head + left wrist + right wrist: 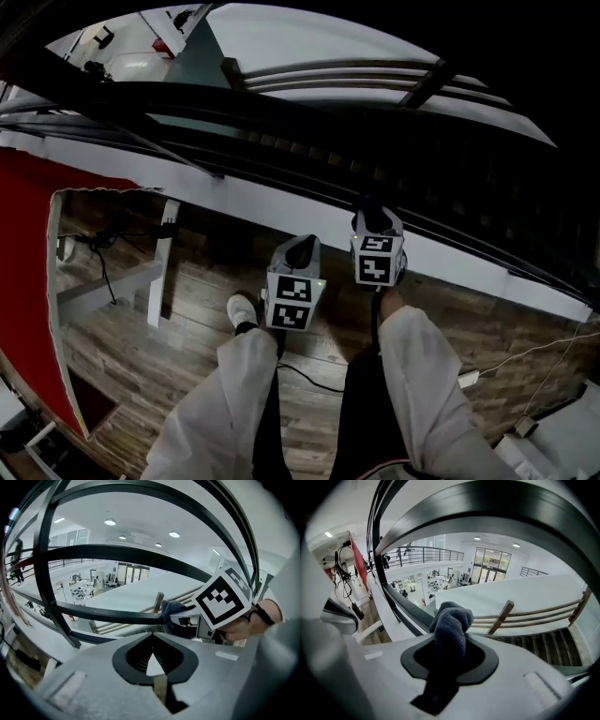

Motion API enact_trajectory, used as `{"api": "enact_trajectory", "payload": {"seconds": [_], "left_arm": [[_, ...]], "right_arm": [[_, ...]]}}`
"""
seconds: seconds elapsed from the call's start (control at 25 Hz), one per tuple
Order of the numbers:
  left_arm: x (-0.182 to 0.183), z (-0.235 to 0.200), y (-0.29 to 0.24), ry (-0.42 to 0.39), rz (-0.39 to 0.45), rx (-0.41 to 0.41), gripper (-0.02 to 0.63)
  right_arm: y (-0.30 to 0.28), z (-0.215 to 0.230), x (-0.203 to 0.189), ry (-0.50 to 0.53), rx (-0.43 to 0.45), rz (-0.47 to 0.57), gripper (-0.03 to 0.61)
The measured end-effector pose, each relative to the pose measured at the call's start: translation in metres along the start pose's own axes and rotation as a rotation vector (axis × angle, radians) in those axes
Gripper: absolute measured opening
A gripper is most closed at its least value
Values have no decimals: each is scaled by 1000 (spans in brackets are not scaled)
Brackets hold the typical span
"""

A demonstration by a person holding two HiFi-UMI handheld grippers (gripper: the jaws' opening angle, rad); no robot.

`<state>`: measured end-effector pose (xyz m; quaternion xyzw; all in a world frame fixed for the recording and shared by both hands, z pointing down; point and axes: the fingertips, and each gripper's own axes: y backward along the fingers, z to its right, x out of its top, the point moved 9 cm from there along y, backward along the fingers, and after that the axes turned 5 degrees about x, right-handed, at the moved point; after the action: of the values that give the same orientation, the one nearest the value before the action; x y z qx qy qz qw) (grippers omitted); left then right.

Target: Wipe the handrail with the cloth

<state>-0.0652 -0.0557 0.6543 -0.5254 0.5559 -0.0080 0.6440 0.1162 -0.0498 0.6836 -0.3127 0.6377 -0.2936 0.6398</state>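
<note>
Beyond the balcony where I stand opens a big white hall with round ceiling lights [110, 522] and a far gallery fenced by thin dark railings [426, 550]. Underfoot is a brown plank floor [187, 319], edged by a white kerb [281, 202] along the drop, with a red wall panel [23, 253] on my left. Below and to the right runs a staircase with a wooden banister [506, 613].

Across everything sweeps the handrail [309, 141], a broad dark band with thinner dark bars under it; in both gripper views it arches close overhead. My white sleeves [427, 375] reach forward from the bottom of the head view, each hand carrying a gripper with its marker cube.

My right gripper [375, 220] is pushed forward under the top band, up at the lower bars, ahead of the left one. Its jaws are clamped on the cloth [451, 620], a dark blue-grey towelling wad that stands up out of them in a rounded fold, with a tail hanging down through the gripper's throat. From the left gripper view the wad looks pressed against one of the thin dark bars, though I cannot be sure it touches.

My left gripper [300, 251] sits just beside the right one, a little nearer to me and clear of the rail. Its jaws meet at the tips with nothing between them.

A white shoe [242, 307] shows just left of that gripper's cube, and a thin dark cable [314, 377] trails over the planks.
</note>
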Motion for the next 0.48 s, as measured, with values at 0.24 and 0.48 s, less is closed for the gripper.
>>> {"api": "enact_trajectory", "payload": {"seconds": [0.24, 0.48], "left_arm": [[4, 48, -15, -29, 6, -39, 2], [1, 105, -28, -49, 7, -68, 2]], "right_arm": [[20, 47, -23, -16, -37, -5, 94], [44, 98, -52, -19, -65, -8, 94]]}}
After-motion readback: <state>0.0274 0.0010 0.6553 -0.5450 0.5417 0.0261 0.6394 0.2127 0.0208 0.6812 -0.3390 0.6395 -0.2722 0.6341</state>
